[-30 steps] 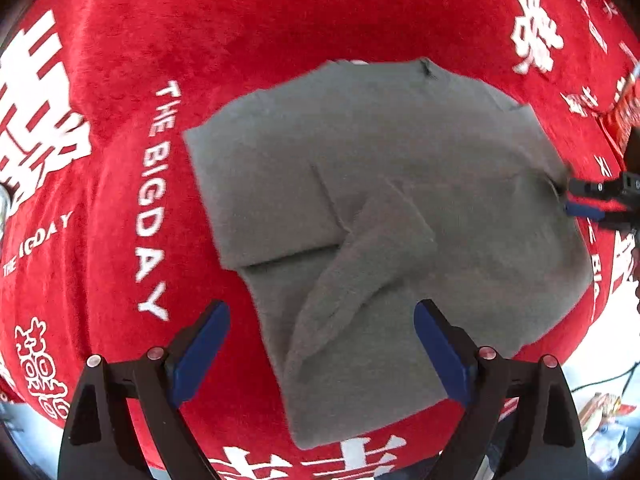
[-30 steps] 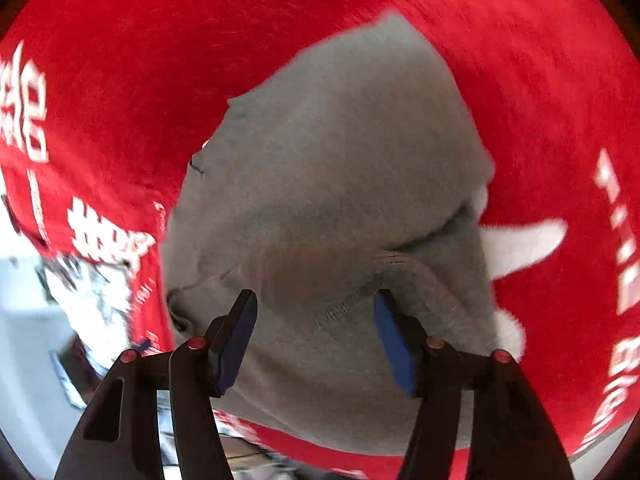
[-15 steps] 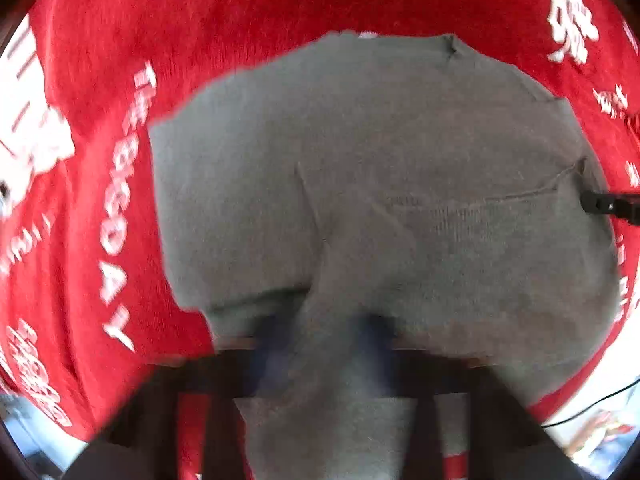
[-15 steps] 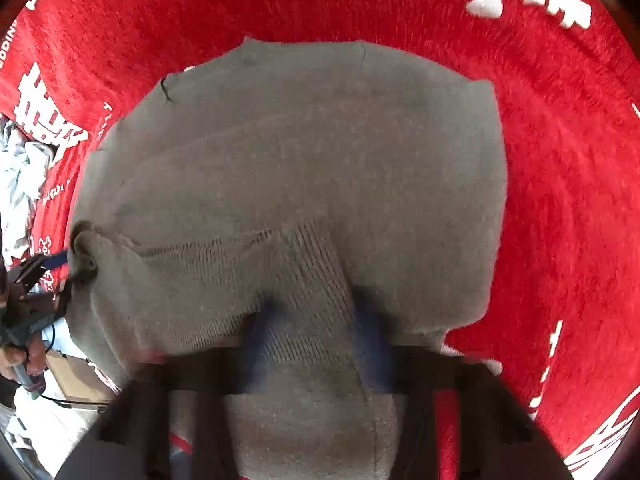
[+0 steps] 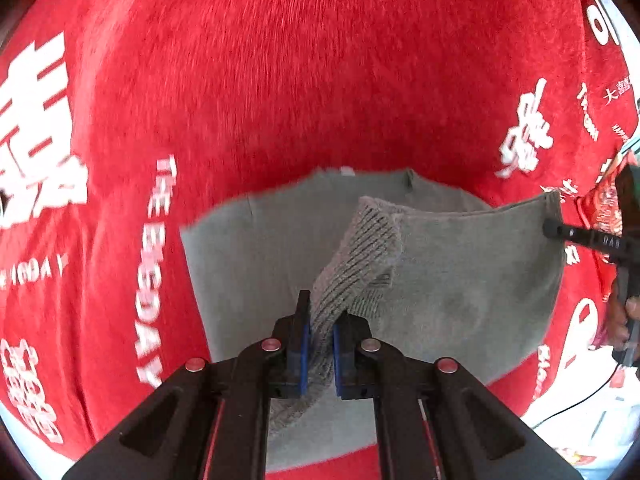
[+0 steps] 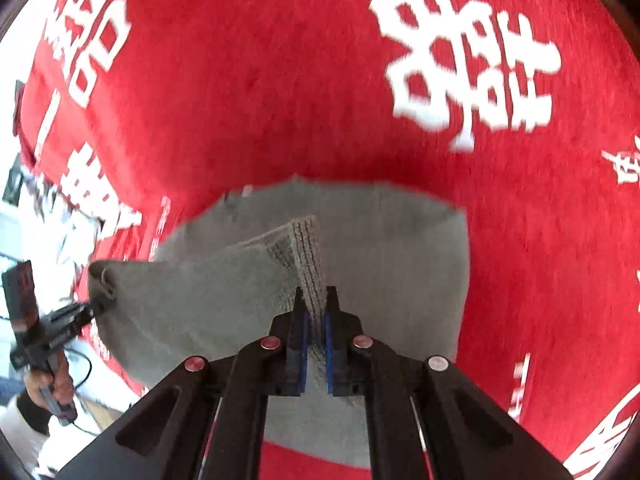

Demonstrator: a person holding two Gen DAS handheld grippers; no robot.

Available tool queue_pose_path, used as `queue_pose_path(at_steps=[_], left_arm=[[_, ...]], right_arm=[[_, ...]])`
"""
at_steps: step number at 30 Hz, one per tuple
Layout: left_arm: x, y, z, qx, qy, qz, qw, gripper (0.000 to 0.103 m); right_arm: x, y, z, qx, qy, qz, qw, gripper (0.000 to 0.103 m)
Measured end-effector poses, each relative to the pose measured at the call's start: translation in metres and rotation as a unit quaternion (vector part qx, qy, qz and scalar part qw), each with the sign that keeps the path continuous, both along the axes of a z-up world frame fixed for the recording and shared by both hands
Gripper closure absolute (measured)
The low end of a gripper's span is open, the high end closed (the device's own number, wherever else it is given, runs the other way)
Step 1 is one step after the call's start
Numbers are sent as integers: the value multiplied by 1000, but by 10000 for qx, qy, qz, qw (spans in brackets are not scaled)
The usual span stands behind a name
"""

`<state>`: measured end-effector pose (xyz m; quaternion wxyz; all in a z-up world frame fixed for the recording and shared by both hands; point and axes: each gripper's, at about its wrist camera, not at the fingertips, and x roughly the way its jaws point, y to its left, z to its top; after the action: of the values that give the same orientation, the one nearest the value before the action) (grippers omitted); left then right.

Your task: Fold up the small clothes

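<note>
While pinching ribbed hems, the left gripper (image 5: pixel 319 330) and right gripper (image 6: pixel 315 320) are each clamping the grey knitted sweater (image 5: pixel 460 280), which is lying, partly lifted, beyond them on the red plush cloth with white lettering (image 5: pixel 280 80).

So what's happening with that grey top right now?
A person is folding the small grey knitted garment on the red plush cloth with white lettering. The left gripper and the right gripper each have their jaws shut on a ribbed edge, lifting the near part above the part lying flat.
</note>
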<state>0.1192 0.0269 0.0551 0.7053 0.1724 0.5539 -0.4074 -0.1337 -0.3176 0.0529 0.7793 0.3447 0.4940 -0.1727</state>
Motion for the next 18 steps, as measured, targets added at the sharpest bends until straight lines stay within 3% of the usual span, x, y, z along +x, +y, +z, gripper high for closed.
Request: queue_pose_path(at_steps=[2,5,10,11,13,15,16,18], left_arm=[[19,-17,-16,-9,-36,9,10000,93],[41,-44,-60,309,-33,61,9995,93],[59,-65,-119,828,30,237,9963,92],[60,-66,-123,894,-8,263,9956,84],[62,-64,-121,937,-283,360,9945,79],[71,-58,-114,1173,-737,585,9886,63],[77,-53,-110,1197,-840,729,9866,48],[88,-41,-101,1170,-813,963,9851,47]], right_arm=[[23,-22,-15,17,9,-64,10000,96],[55,-43,-55,89,310,-20,9995,96],[70,-63,-116,315,799,-252,9960,96],[69,-67,-125,374,843,-361,9951,96],[64,-70,-131,424,779,-558,9945,95],[60,-70,-130,388,743,-642,9944,95],[60,-67,-127,321,774,-629,9945,95],[63,-65,-125,207,869,-596,9942,94]])
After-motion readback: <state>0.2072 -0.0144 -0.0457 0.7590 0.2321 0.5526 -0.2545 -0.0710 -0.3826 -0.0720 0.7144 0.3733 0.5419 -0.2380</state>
